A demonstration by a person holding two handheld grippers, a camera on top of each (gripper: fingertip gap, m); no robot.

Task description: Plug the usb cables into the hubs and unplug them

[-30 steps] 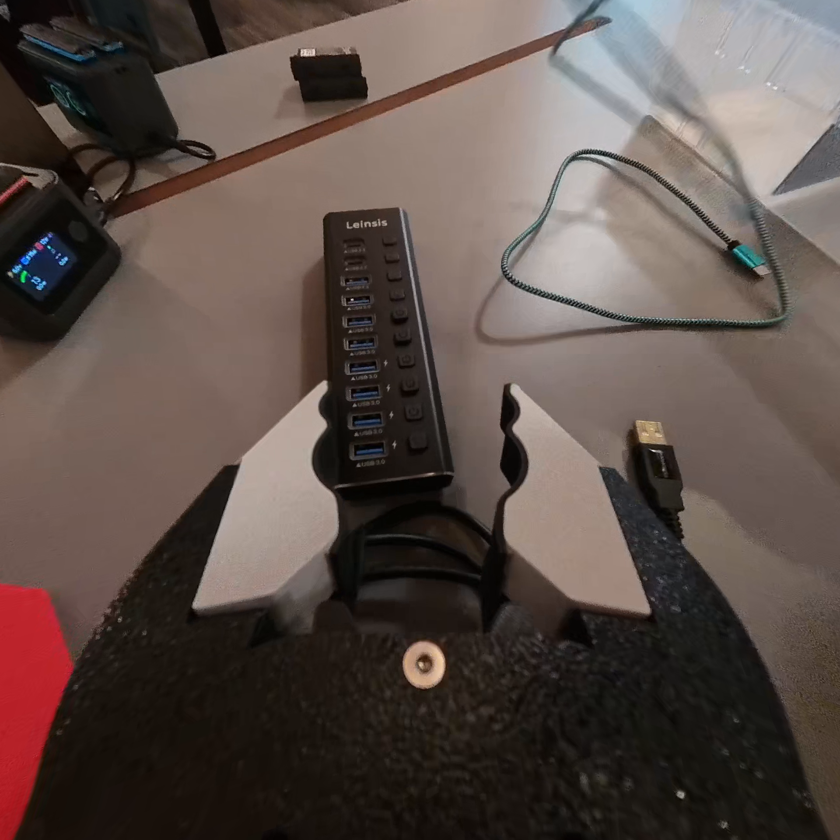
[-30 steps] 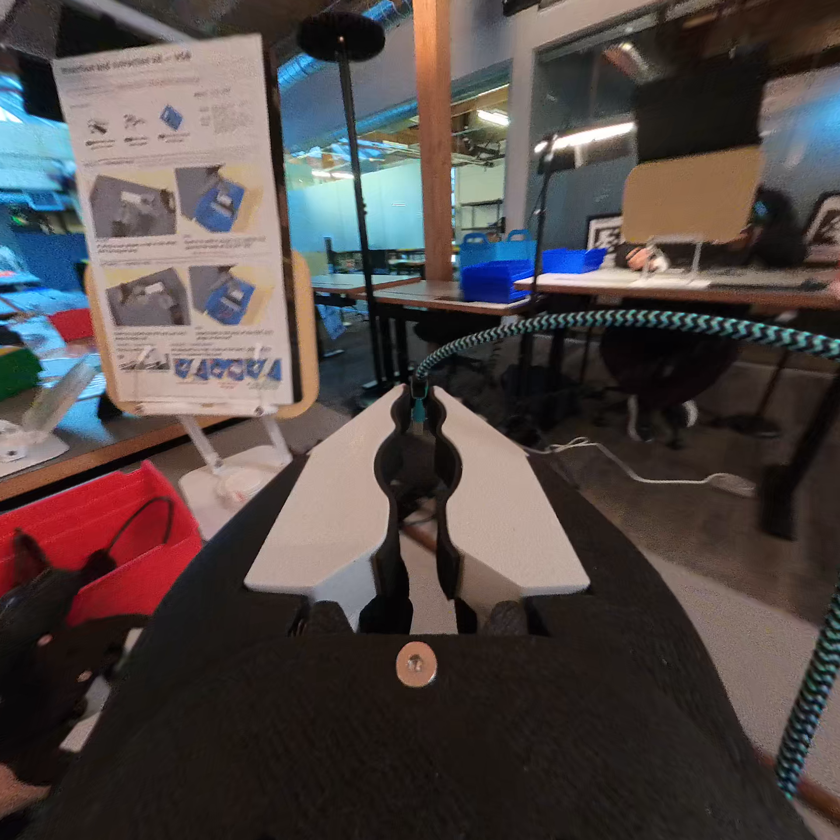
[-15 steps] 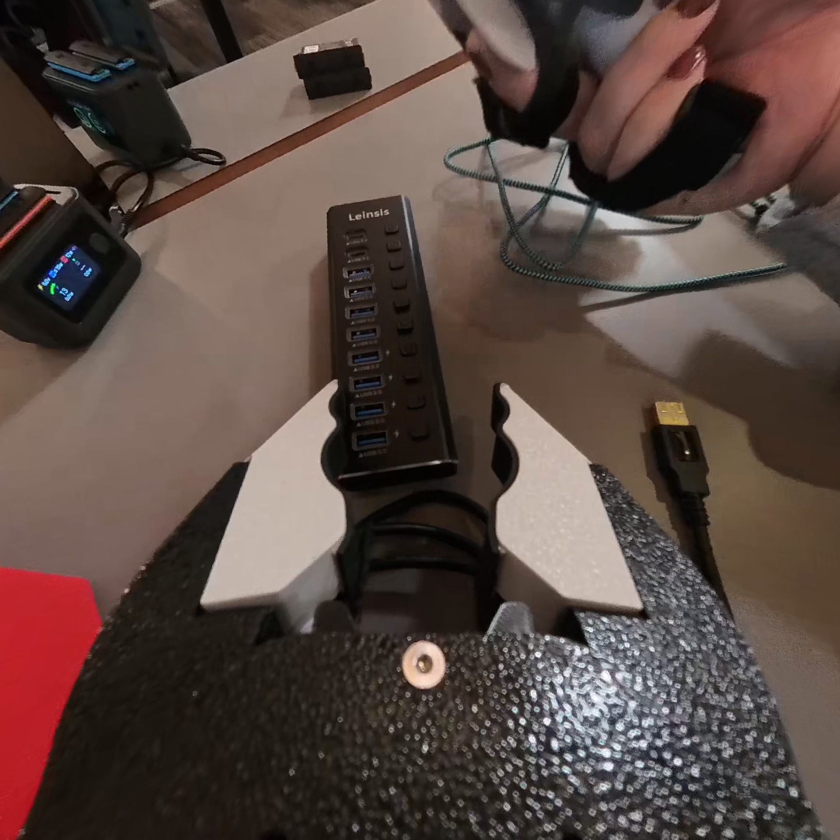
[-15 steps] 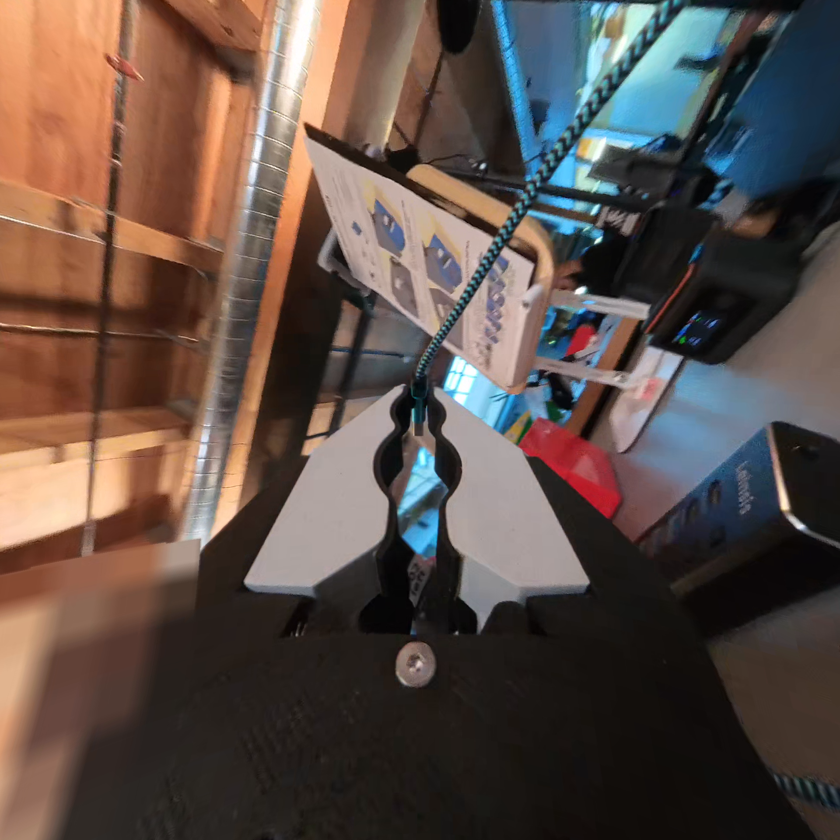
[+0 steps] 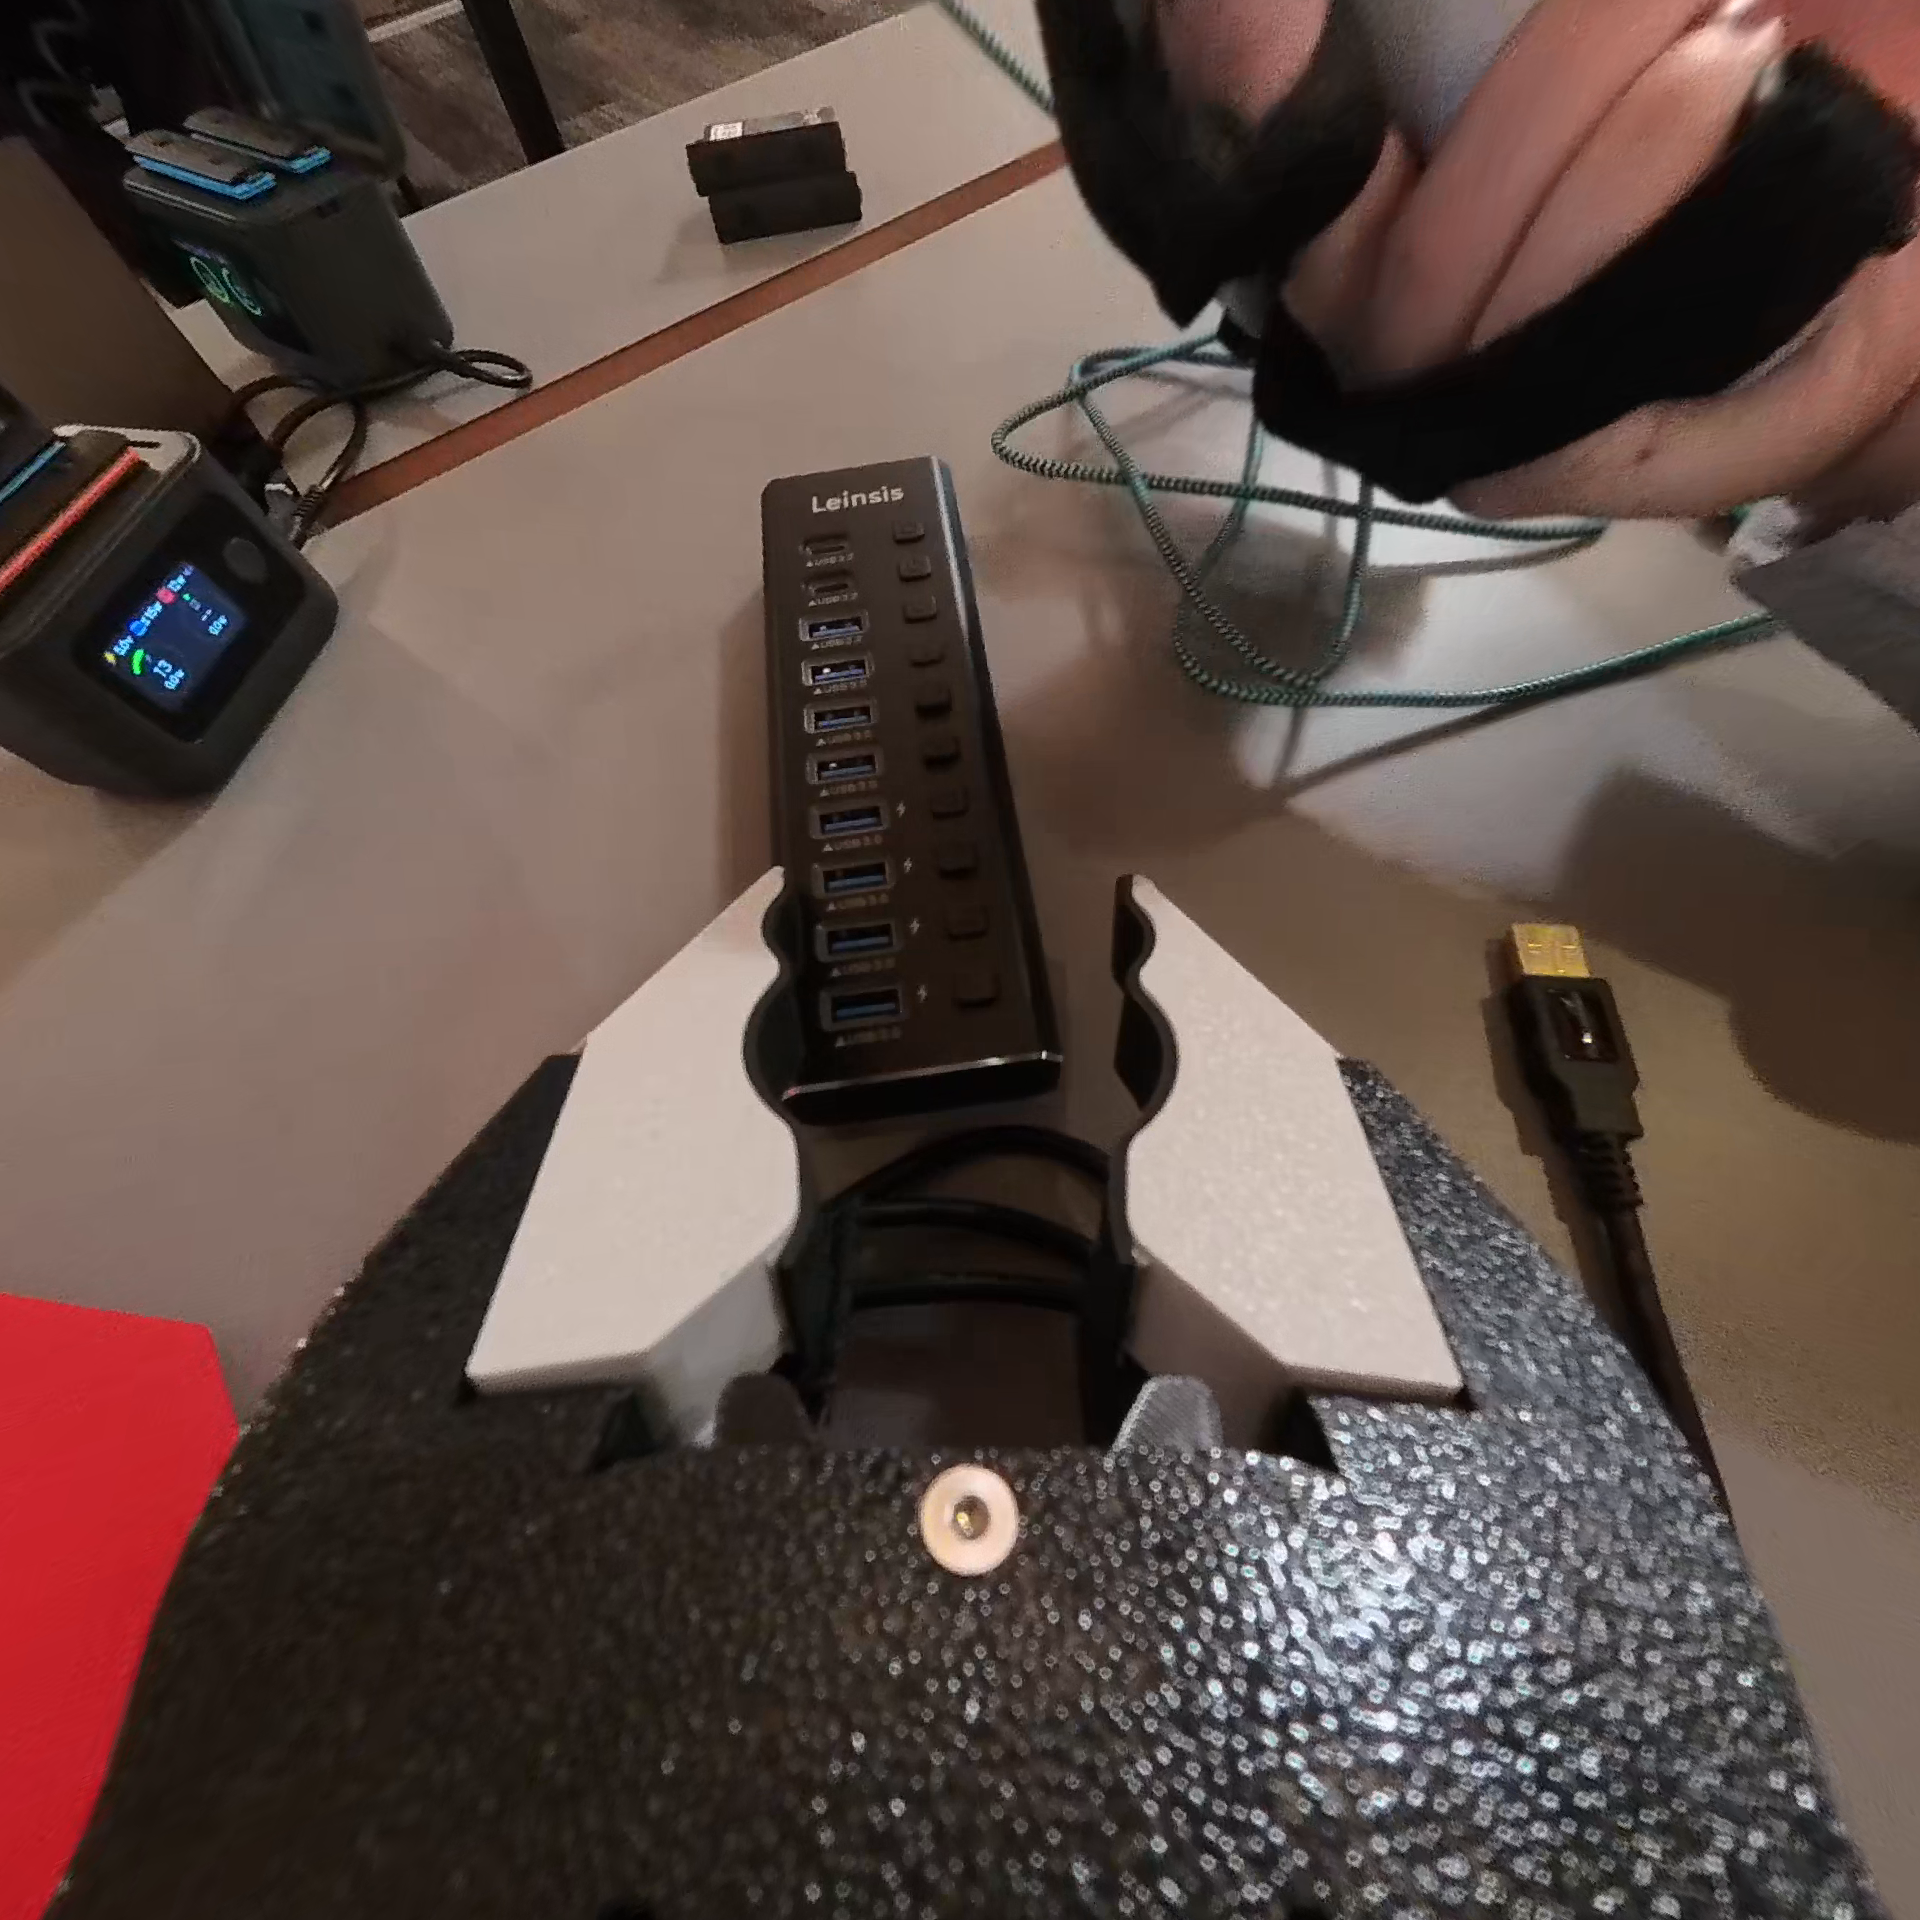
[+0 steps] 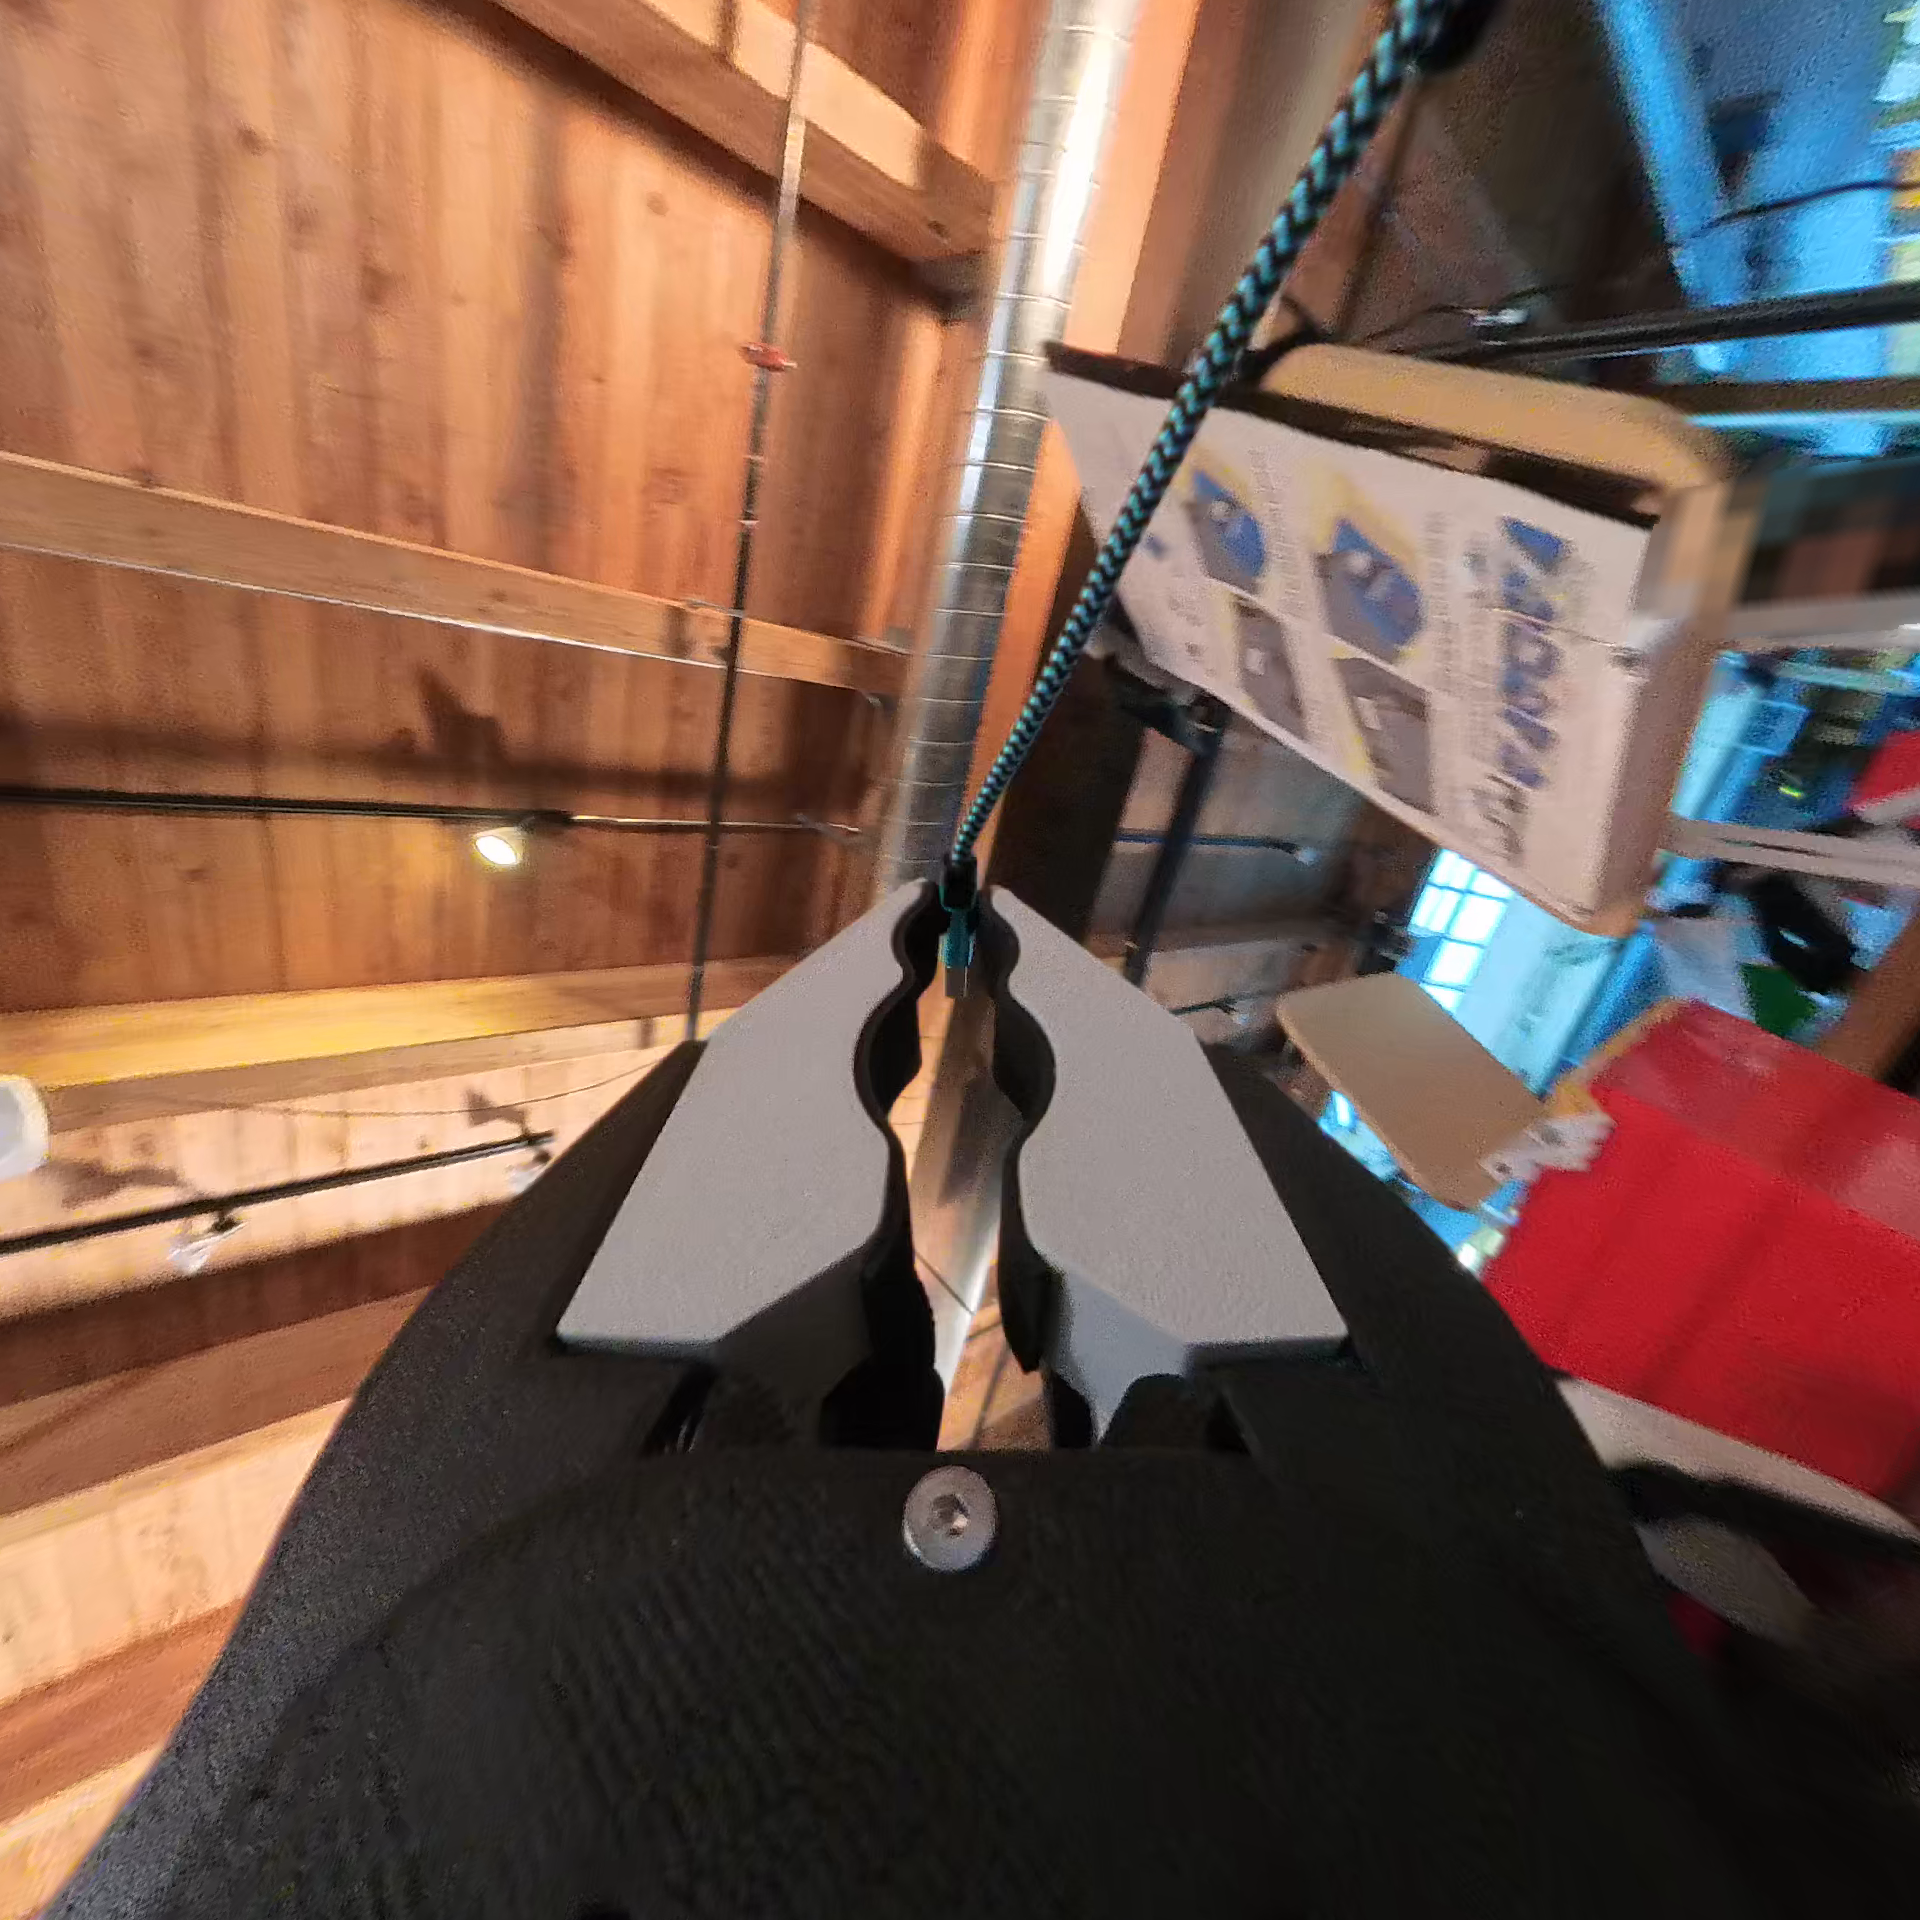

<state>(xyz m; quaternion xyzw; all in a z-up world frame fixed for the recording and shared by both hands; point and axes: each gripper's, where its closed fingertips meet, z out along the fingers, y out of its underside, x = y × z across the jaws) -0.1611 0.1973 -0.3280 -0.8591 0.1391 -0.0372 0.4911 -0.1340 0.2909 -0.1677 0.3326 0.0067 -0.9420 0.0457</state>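
A long black USB hub (image 5: 902,790) lies on the grey table, its near end between the fingers of my open left gripper (image 5: 948,902); whether they touch it I cannot tell. A black USB-A cable plug (image 5: 1558,1013) lies to the right of it. A teal braided cable (image 5: 1299,582) loops on the table beyond. My right gripper (image 6: 958,914) is shut on the teal cable's plug (image 6: 956,951) and points up at the ceiling; the cable (image 6: 1143,540) runs away upward. A hand holding that gripper shows at the top right of the left wrist view (image 5: 1558,239).
A dark device with a lit screen (image 5: 156,644) stands at the left, another dark box (image 5: 281,249) behind it, and a small black block (image 5: 779,177) at the back. A red object (image 5: 83,1558) lies at my near left. An instruction sheet on a stand (image 6: 1403,644) shows at right.
My right gripper has swung from level to pointing upward, still holding the teal plug, and its hand has come in over the table. The left gripper has hardly moved.
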